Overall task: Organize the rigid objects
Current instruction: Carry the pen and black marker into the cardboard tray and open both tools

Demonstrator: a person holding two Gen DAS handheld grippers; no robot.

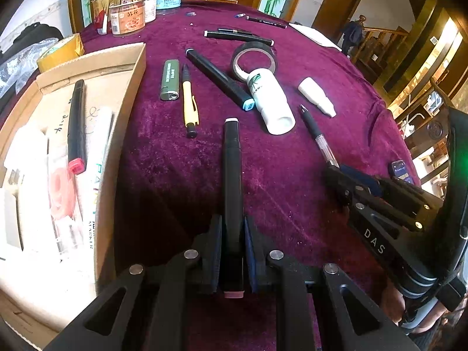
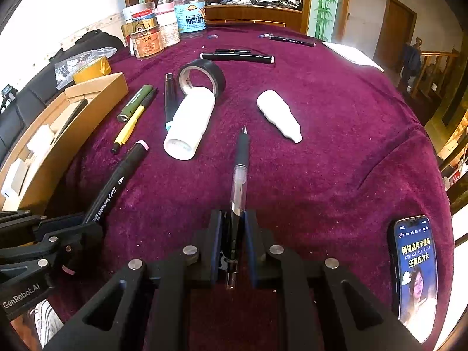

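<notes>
My left gripper (image 1: 232, 228) is shut on a black marker (image 1: 232, 175) with a pale pink cap, held just above the purple cloth beside the cardboard box (image 1: 128, 93). My right gripper (image 2: 234, 222) is shut on a clear-barrelled black pen (image 2: 241, 163) pointing away over the cloth. Each gripper shows in the other's view: the right gripper (image 1: 336, 172) with the pen (image 1: 316, 134), the left gripper (image 2: 73, 228) with the marker (image 2: 117, 178). A black marker with a red cap (image 1: 76, 125) lies in the box.
On the cloth lie a green lighter (image 1: 169, 80), a yellow pen (image 1: 189, 102), a blue-capped marker (image 1: 219, 79), a tape roll (image 1: 254, 58), a white bottle (image 1: 270, 102), a white cap (image 1: 316, 96) and further markers (image 1: 238, 36). Jars (image 1: 128, 14) stand at the back. A phone (image 2: 415, 275) lies right.
</notes>
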